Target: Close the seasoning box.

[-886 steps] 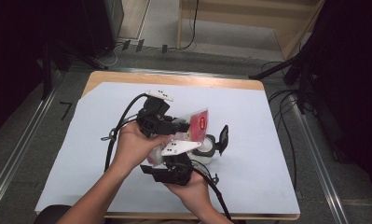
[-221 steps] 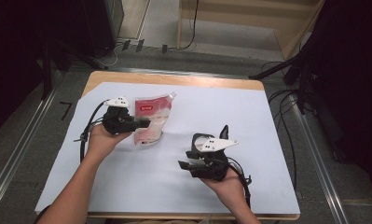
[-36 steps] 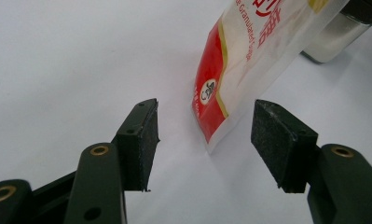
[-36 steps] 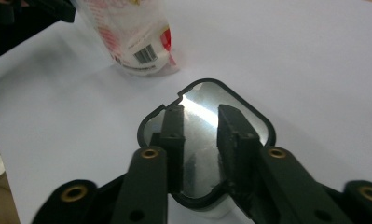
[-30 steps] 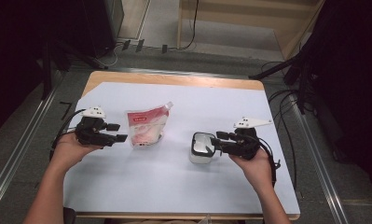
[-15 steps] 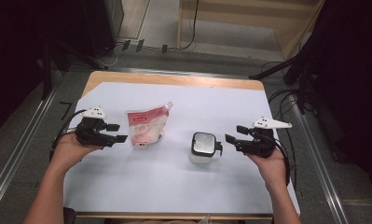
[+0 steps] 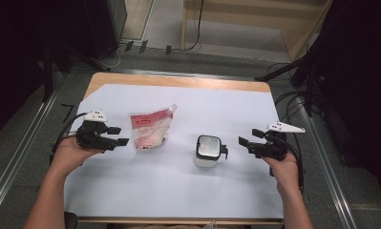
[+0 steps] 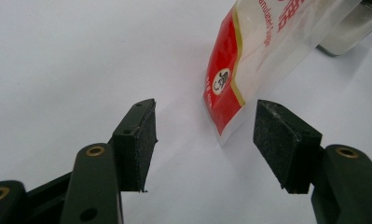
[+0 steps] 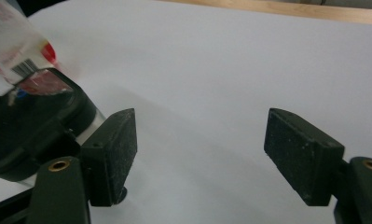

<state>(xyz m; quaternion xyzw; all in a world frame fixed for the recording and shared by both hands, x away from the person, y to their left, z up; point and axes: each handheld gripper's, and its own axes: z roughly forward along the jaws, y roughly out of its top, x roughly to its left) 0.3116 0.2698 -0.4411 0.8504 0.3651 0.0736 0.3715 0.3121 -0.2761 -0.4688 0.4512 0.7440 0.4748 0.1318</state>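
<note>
pouch: a flat refill pouch with a red band and red print on a pale, partly clear body, and a small spout cap at its top right corner; it lies flat on the white sheet, left of middle, tilted a little.
pouch close up: in the left gripper view the pouch shows a red lower edge with a thin gold line, a small round emblem and red lettering on the clear film.
container: a small clear, squarish container with a dark lid and a black latch on its right side; it stands on the sheet right of the pouch, apart from it.
container close up: in the right gripper view the container sits at the left, dark lid glossy, with the pouch's barcode end behind it.
left gripper: the left gripper rests just left of the pouch, jaws spread and bare; the pouch's corner lies ahead of the pads and touches neither.
right gripper: the right gripper sits to the right of the container, near but apart; its jaws have just been opening and hold nothing, only white sheet between them.
hands: the left hand and the right hand each grasp their tool from below.
table: a wooden tabletop shows past the sheet's far edge.
</note>
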